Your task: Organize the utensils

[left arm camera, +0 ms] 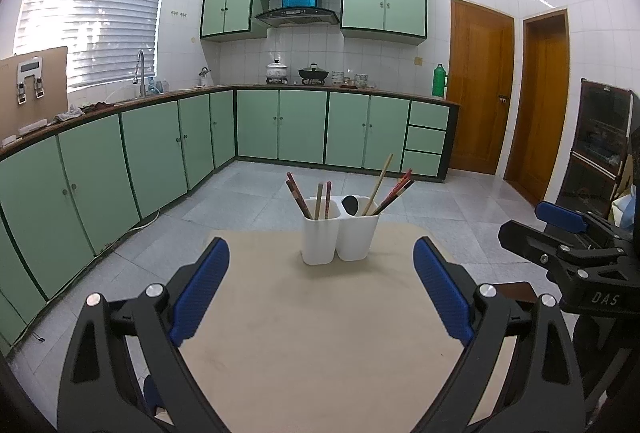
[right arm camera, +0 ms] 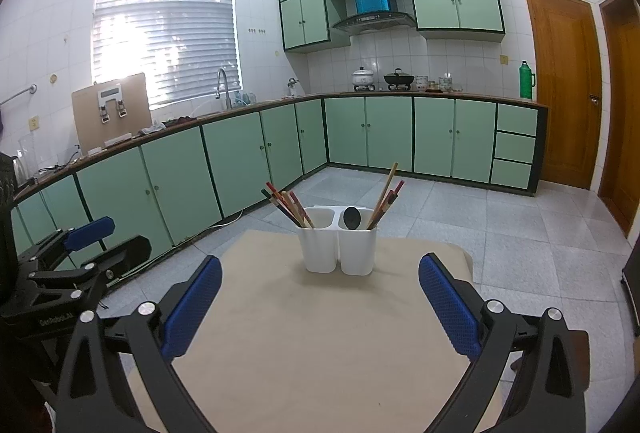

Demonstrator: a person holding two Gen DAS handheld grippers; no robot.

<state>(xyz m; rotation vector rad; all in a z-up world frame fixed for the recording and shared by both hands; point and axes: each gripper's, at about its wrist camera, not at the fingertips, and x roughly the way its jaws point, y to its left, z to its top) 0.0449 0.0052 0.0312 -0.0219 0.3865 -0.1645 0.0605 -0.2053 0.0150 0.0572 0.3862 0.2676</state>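
A white two-compartment utensil holder (left arm camera: pixel 340 237) (right arm camera: pixel 340 249) stands upright at the far end of a small beige table (left arm camera: pixel 312 345) (right arm camera: pixel 312 345). Its left cup holds several chopsticks (left arm camera: pixel 318 195) (right arm camera: pixel 288 207). Its right cup holds several chopsticks (left arm camera: pixel 390 189) (right arm camera: pixel 386 193) and a black spoon (left arm camera: pixel 351 204) (right arm camera: pixel 352 217). My left gripper (left arm camera: pixel 322 253) is open and empty, held back from the holder above the table. My right gripper (right arm camera: pixel 320 269) is also open and empty, likewise short of the holder. Each gripper shows at the edge of the other's view.
The table stands on a grey tiled floor (left arm camera: pixel 248 201). Green base cabinets (left arm camera: pixel 160 149) run along the left and back walls. Two wooden doors (left arm camera: pixel 480 89) are at the right. A dark glass cabinet (left arm camera: pixel 600 145) stands at the far right.
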